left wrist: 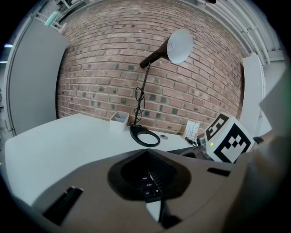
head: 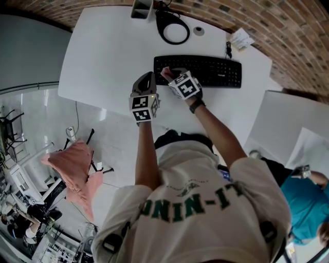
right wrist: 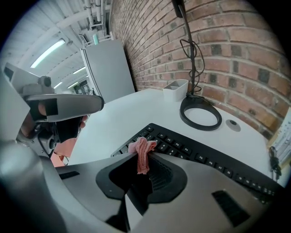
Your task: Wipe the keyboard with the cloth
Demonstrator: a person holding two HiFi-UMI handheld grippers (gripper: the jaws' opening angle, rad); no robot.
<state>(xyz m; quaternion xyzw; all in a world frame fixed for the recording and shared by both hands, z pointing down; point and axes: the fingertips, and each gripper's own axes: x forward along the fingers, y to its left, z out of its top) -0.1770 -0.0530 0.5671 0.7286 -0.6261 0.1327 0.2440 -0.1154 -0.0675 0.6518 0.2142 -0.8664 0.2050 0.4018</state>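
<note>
A black keyboard [head: 205, 71] lies on the white table [head: 103, 61]. My right gripper [head: 172, 75] is shut on a small pink cloth [head: 165, 73] and holds it against the keyboard's left end. In the right gripper view the cloth [right wrist: 142, 154] sticks up from between the jaws of that gripper [right wrist: 145, 159], with the keys [right wrist: 204, 157] just beyond it. My left gripper [head: 147, 78] hovers just left of the keyboard's near left corner, shut and holding nothing. In the left gripper view a few keys [left wrist: 148, 183] show through the opening behind the tips of that gripper [left wrist: 149, 154].
A desk lamp with a black ring base [head: 175, 32] and white head [left wrist: 179, 45] stands behind the keyboard, beside a white pen box [head: 142, 8]. A printed card [head: 240, 38] lies at the back right. A second table [head: 293, 118] and a seated person [head: 303, 205] are at right.
</note>
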